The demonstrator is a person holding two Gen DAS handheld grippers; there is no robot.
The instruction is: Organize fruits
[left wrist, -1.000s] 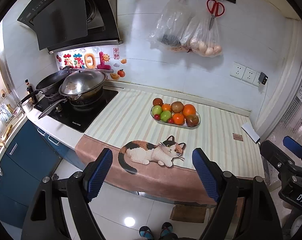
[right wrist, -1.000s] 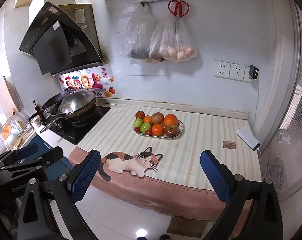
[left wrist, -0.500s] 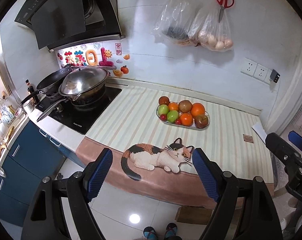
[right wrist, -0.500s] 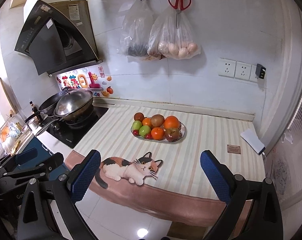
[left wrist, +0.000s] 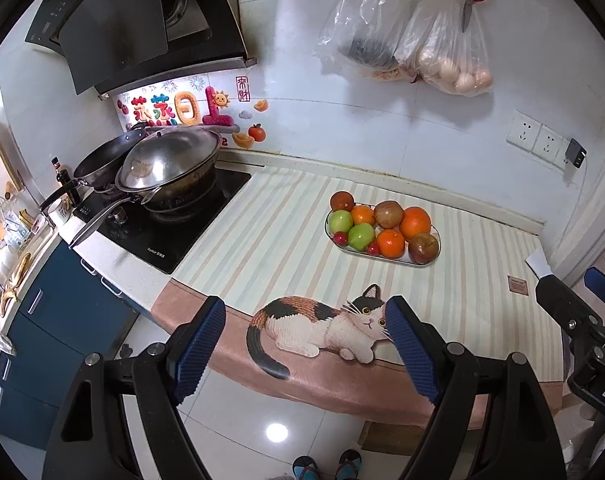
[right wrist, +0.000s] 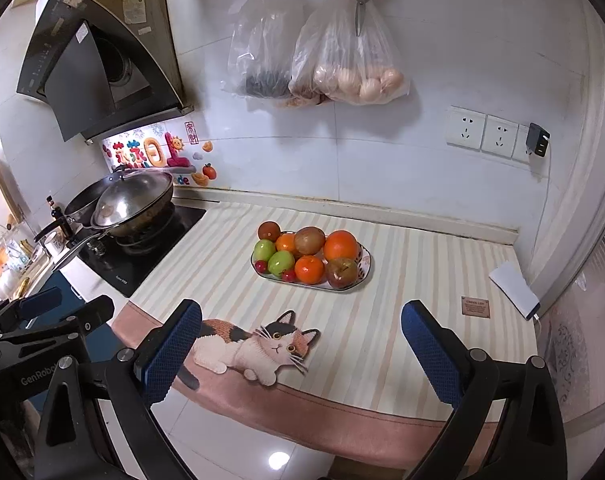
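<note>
The surface [right wrist: 402, 264], covered with a striped cloth that shows a cat picture, lies ahead of both hand-held grippers and below them. On it stands one oval plate [right wrist: 364, 270], well ahead of the left hand-held gripper [left wrist: 304, 344] and the right hand-held gripper [right wrist: 302, 344]. Each hand-held gripper has its jaws spread wide and holds nothing; both hang over the near edge of the surface, well apart from the plate.

All the fruits in view already lie heaped together on the plate, and no fruit lies loose on the cloth. This scene fits two stages: the fruits are waiting to be sorted out of the plate, or they are gathered there as the finished result. The pictures do not settle which one, so a next move cannot be named with certainty.

Counted from largest to smallest: one big orange [right wrist: 341, 245], one brown kiwi-like fruit [right wrist: 309, 240], one dark red apple [right wrist: 341, 273], two green apples [right wrist: 280, 262], two small oranges [right wrist: 309, 269], one dark brown round fruit [right wrist: 269, 231] at the far left end, and about three small red cherries [right wrist: 288, 276].
</note>
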